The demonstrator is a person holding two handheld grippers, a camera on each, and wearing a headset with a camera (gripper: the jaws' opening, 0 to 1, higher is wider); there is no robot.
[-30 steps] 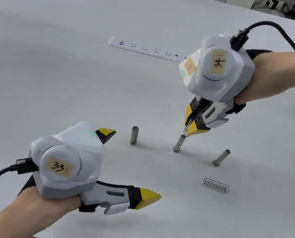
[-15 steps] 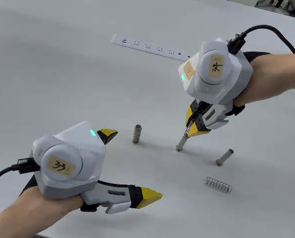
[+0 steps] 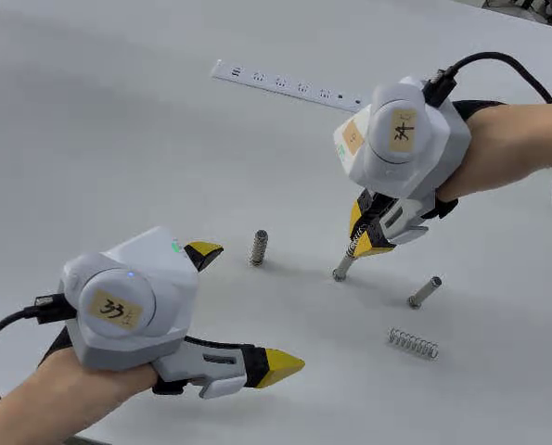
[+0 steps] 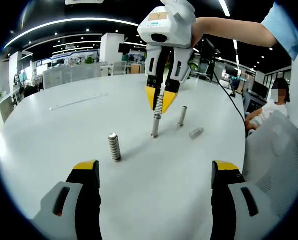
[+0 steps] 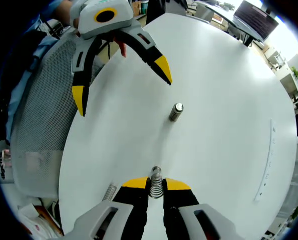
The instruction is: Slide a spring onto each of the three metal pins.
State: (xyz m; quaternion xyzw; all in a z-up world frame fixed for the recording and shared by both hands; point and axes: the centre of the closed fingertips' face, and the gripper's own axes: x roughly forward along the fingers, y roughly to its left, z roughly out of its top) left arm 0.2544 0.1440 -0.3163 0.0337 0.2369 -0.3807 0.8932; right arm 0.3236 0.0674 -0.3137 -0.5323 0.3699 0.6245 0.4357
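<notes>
While my right claw (image 3: 364,244) pinches a spring (image 3: 353,247) at the tip of the middle pin (image 3: 341,270), the left pin (image 3: 258,247) already wears its own: 1 of 3 done, 2 left. The 3rd pin (image 3: 423,292) stands bare, the last spring (image 3: 413,343) lying near it. My left claw (image 3: 248,307) hangs wide open, empty. Since 1 second ago, only my head seems to have shifted.

The right claw (image 3: 362,239) comes down a little closer over the middle pin (image 3: 343,268). The spring (image 3: 353,248) it pinches rides slightly further down onto the pin's top, so a shorter stretch of bare shaft shows below the coils than a second ago.
</notes>
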